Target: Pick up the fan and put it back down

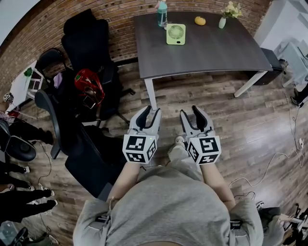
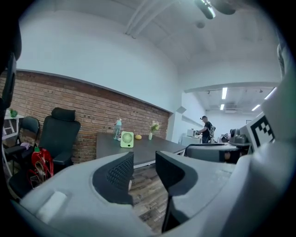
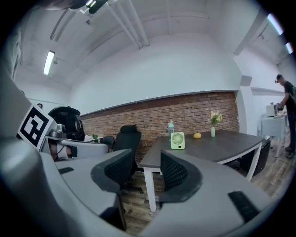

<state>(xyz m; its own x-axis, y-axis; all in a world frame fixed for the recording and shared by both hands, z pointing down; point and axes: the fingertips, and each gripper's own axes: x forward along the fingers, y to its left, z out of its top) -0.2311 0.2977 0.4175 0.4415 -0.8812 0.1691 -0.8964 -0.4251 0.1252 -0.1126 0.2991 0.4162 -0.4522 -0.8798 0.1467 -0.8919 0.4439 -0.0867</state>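
Observation:
A small light-green fan (image 1: 176, 34) stands upright on the far part of a dark grey table (image 1: 211, 53), well ahead of both grippers. It also shows small and distant as the fan (image 2: 127, 139) in the left gripper view and the fan (image 3: 177, 140) in the right gripper view. My left gripper (image 1: 149, 112) and right gripper (image 1: 191, 113) are held side by side over the wooden floor, short of the table's near edge. Both point towards the table. The left gripper (image 2: 144, 162) and right gripper (image 3: 146, 169) each show a gap between their jaws with nothing in it.
On the table behind the fan are a teal bottle (image 1: 162, 13), a yellow fruit (image 1: 200, 20) and a small vase of flowers (image 1: 222, 21). Black office chairs (image 1: 89, 43) and a red helmet-like object (image 1: 89, 86) crowd the left. Cables (image 1: 269, 163) lie on the floor at right.

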